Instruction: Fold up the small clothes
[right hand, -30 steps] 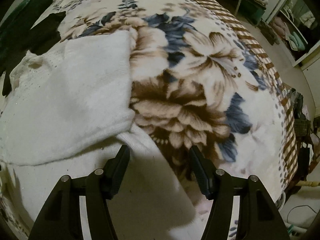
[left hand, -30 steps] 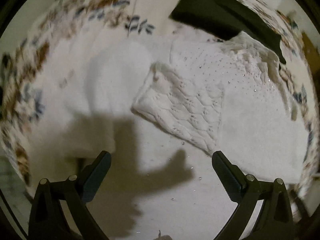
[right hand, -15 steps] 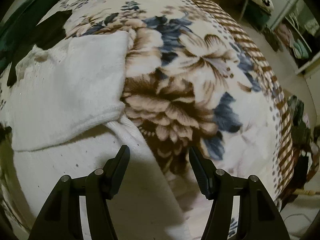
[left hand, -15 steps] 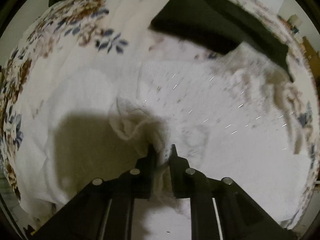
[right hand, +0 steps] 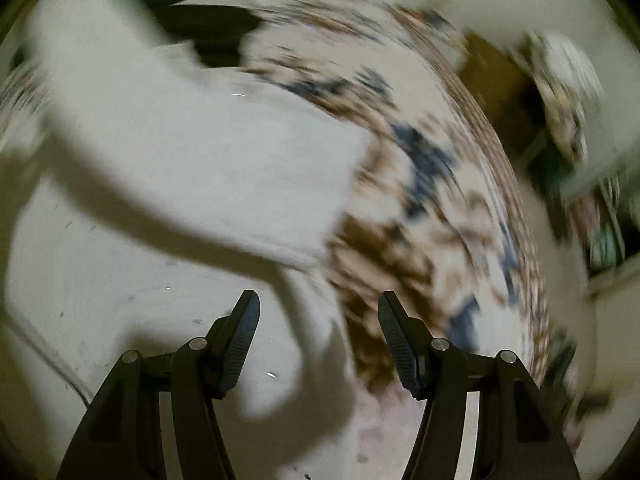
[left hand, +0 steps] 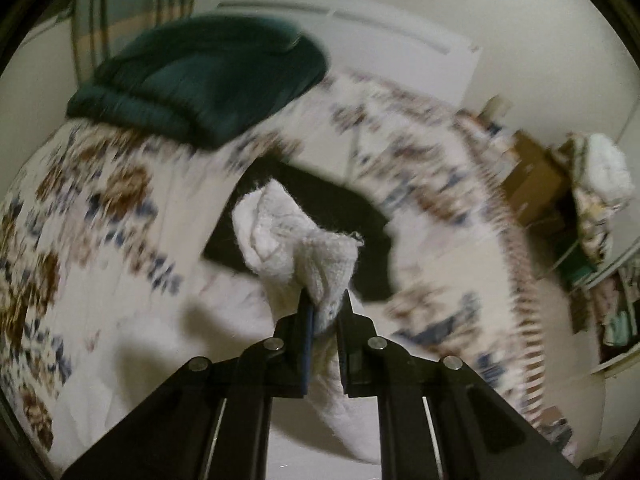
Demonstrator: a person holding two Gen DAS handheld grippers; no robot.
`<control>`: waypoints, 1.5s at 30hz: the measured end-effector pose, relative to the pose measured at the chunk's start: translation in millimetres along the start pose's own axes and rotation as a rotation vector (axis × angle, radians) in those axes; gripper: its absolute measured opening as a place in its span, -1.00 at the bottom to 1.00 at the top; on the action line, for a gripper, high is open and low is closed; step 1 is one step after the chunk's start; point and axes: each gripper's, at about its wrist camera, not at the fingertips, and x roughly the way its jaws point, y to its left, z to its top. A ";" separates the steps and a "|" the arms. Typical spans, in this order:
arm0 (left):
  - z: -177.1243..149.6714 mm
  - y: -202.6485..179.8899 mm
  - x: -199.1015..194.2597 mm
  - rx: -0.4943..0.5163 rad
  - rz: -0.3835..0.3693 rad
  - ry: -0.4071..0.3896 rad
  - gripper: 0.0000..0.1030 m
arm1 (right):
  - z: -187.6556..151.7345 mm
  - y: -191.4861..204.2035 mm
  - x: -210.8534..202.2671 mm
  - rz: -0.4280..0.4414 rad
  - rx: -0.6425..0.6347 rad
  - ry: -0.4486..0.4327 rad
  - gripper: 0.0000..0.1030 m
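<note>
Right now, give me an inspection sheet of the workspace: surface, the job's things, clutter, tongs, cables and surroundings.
Surface: floral blanket covering the bed.
Job's things: white knit garment, one bunched part lifted, the rest spread flat.
Clutter: dark green garment at the far side; black garment behind the white knit.
Tongs: left tongs shut on the knit; right tongs open, holding nothing.
Cables: nothing seen.
Surroundings: pale wall, cardboard box, shelving at right; both views blurred.
</note>
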 end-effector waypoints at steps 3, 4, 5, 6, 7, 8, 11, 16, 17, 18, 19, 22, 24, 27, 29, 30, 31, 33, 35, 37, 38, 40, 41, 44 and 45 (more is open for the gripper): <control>21.8 -33.5 -22.7 0.033 -0.073 -0.036 -0.84 | 7.6 31.6 -1.1 0.004 -0.124 -0.041 0.24; 25.7 -42.1 -27.5 0.043 -0.088 -0.044 -0.84 | 10.2 40.5 -0.9 -0.017 -0.155 -0.059 0.24; 27.5 -48.5 -31.2 0.050 -0.101 -0.050 -0.84 | 11.9 47.2 0.2 -0.054 -0.182 -0.076 0.24; 30.6 -59.3 -36.6 0.066 -0.121 -0.059 -0.84 | 14.3 54.0 2.7 -0.100 -0.212 -0.093 0.24; 33.1 -70.2 -41.7 0.081 -0.133 -0.069 -0.84 | 16.7 60.2 6.4 -0.157 -0.240 -0.116 0.24; 34.8 -77.5 -44.0 0.088 -0.143 -0.073 -0.84 | 18.7 63.4 10.4 -0.198 -0.258 -0.132 0.24; 38.5 -99.1 -49.6 0.110 -0.174 -0.088 -0.84 | 24.7 57.6 26.9 -0.317 -0.253 -0.151 0.20; 39.2 -129.5 -46.9 0.136 -0.208 -0.088 -0.85 | 31.6 -12.3 43.2 -0.365 0.022 -0.068 0.14; 37.1 -131.9 -43.7 0.141 -0.208 -0.082 -0.85 | 31.3 -22.6 45.0 -0.355 0.057 -0.053 0.14; 35.0 -132.9 -41.2 0.143 -0.208 -0.076 -0.85 | 31.5 -31.6 47.2 -0.332 0.089 -0.034 0.14; 32.2 -133.1 -39.2 0.143 -0.204 -0.071 -0.85 | 31.3 -39.8 49.2 -0.316 0.126 -0.014 0.14; 25.9 -126.1 -31.9 0.132 -0.181 -0.053 -0.85 | 28.9 -61.7 54.1 -0.311 0.240 0.037 0.14; 21.0 -114.8 -24.9 0.121 -0.156 -0.032 -0.85 | 20.1 -80.8 59.5 -0.254 0.343 0.088 0.14; 9.8 -88.5 -16.5 0.107 -0.091 -0.016 -0.85 | 12.7 -97.2 67.1 -0.170 0.435 0.139 0.14; 0.7 -64.3 -11.5 0.081 -0.035 -0.004 -0.84 | 8.4 -92.2 66.6 -0.159 0.433 0.141 0.14; -4.9 -49.6 -8.4 0.057 -0.007 0.007 -0.84 | 9.3 -89.5 65.7 -0.164 0.413 0.139 0.14; -10.9 -32.7 -4.5 0.028 0.019 0.022 -0.84 | 10.3 -87.5 66.2 -0.169 0.388 0.133 0.14; -26.1 0.0 2.7 -0.041 0.061 0.060 -0.84 | 12.9 -84.4 65.2 -0.175 0.345 0.124 0.14; -48.0 38.9 11.2 -0.117 0.104 0.099 -0.84 | 12.0 -73.7 61.6 -0.180 0.306 0.124 0.14; -68.0 62.9 17.7 -0.157 0.137 0.124 -0.84 | 12.0 -68.8 62.0 -0.188 0.267 0.123 0.14; -82.7 79.6 24.9 -0.178 0.163 0.147 -0.84 | 13.1 -66.7 61.7 -0.196 0.244 0.119 0.14; -102.9 97.8 36.8 -0.196 0.193 0.173 -0.84 | 15.5 -63.5 62.0 -0.207 0.207 0.113 0.14; -117.7 109.4 45.5 -0.198 0.214 0.192 -0.83 | 16.7 -61.2 62.3 -0.214 0.189 0.112 0.14; -149.8 132.6 67.8 -0.191 0.242 0.243 -0.82 | 20.0 -53.2 64.7 -0.229 0.141 0.111 0.14; -159.7 139.6 75.0 -0.184 0.250 0.262 -0.81 | 20.8 -51.2 65.3 -0.233 0.130 0.112 0.14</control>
